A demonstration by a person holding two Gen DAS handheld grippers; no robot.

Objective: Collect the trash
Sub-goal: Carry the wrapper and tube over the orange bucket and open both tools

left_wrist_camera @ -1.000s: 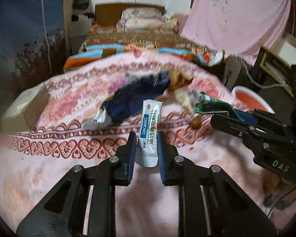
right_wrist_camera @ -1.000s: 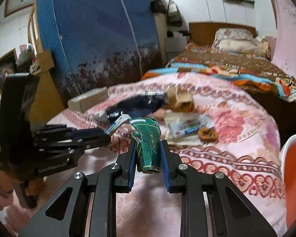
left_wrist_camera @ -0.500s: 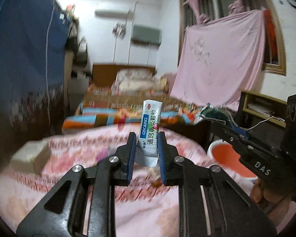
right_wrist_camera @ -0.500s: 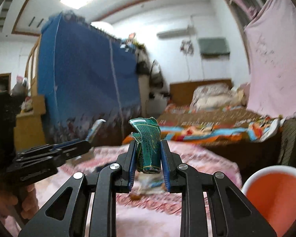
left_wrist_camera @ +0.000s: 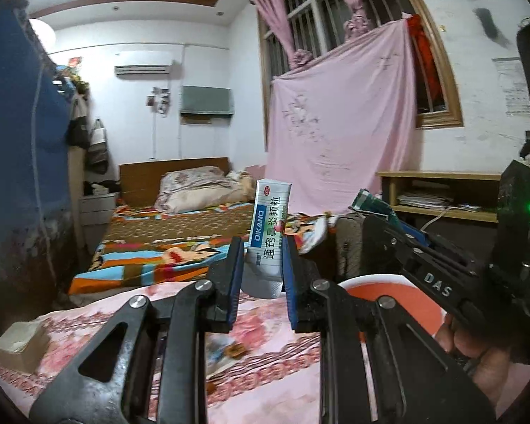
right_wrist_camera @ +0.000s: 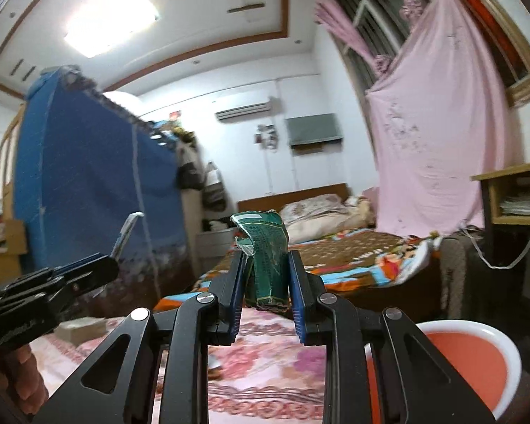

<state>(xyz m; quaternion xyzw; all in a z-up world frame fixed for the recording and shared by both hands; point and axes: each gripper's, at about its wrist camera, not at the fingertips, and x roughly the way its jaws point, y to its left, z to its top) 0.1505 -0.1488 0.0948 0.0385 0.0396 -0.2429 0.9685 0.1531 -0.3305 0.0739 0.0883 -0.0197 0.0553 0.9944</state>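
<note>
My left gripper is shut on a white and blue DIKANG sachet, held upright in the air above the pink bedspread. My right gripper is shut on a crumpled green wrapper, also lifted. The right gripper shows at the right of the left wrist view; the left gripper shows at the left of the right wrist view. An orange bin with a white rim stands low right, also in the left wrist view. More trash lies on the bedspread below.
A tan box sits on the bedspread at the left. A blue wardrobe cover stands to the left. A second bed lies behind, a pink sheet hangs over the window, and a wooden shelf is at the right.
Both grippers have risen and tilted up from the bedspread, carrying the sachet and the green wrapper. The views now show the room and the orange bin instead of the trash pile.
</note>
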